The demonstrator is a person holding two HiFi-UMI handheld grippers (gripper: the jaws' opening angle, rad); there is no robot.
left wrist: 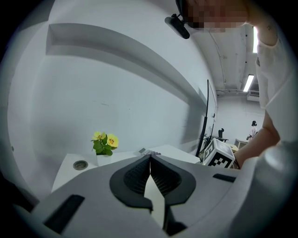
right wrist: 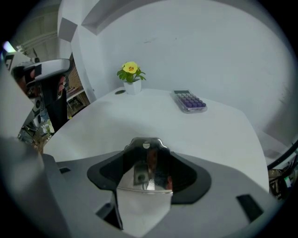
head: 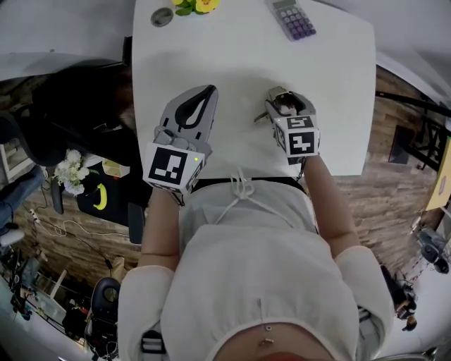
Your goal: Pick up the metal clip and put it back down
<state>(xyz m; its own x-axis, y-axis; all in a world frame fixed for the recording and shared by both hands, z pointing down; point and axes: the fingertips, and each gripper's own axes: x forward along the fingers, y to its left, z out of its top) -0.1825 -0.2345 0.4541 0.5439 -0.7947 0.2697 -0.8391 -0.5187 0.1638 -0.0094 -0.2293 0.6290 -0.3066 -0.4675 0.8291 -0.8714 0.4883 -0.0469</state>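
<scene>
The shiny metal clip (right wrist: 146, 163) sits between the dark pads of my right gripper (right wrist: 147, 155), and both pads press on its sides. In the head view the right gripper (head: 280, 104) is over the front right of the white table (head: 239, 63), with the metal clip (head: 275, 94) at its tip. Whether the clip touches the tabletop I cannot tell. My left gripper (head: 203, 99) hovers over the front left of the table, its jaws meeting at the tips with nothing in them. In its own view the left gripper (left wrist: 150, 160) points toward the far wall.
A calculator with purple keys (head: 294, 19) lies at the table's far edge. A small pot of yellow flowers (head: 195, 5) and a round metal disc (head: 162, 17) stand at the far left. The person's body is right against the near edge.
</scene>
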